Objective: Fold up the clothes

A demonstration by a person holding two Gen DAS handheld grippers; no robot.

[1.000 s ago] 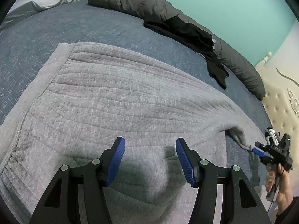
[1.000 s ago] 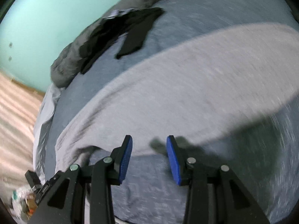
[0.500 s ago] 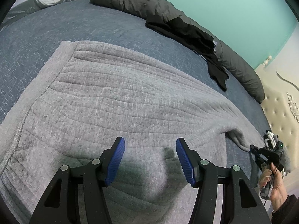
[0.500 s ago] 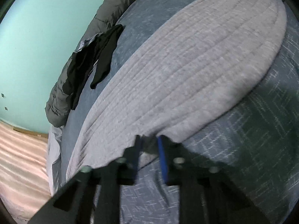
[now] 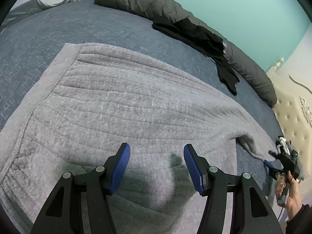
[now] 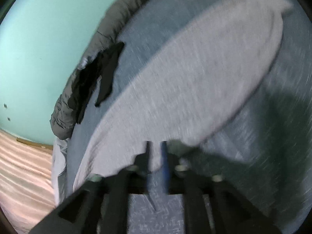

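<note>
Left wrist view first: your left gripper hovers over the grey sweater, its blue pads standing well apart with nothing between them, only their shadow falling on the knit below. The sweater lies spread flat across the blue bedspread, its ribbed hem band toward the left and a side seam running down the left edge. At the far right, a narrower part of the grey sweater trails to your right gripper, which shows small there, held in your right hand with a dark cuff at the wrist. You cannot tell from this angle whether those fingers touch the cloth. Along the far edge of the bed lies a rumpled dark grey duvet, with a black garment draped on it and hanging down onto the bedspread. Behind is a turquoise wall, and a cream tufted headboard stands at the right.

Right wrist view: this picture is motion-blurred. Your right gripper is low at the near edge of the grey sweater, and its jaws are opening, though they show close together, with a fold of the grey knit between them. Whether the pads are pressing on it, you cannot tell through the blur. The sweater stretches away up and to the right over the blue bedspread. The black garment and the duvet lie at the left against the turquoise wall.
</note>
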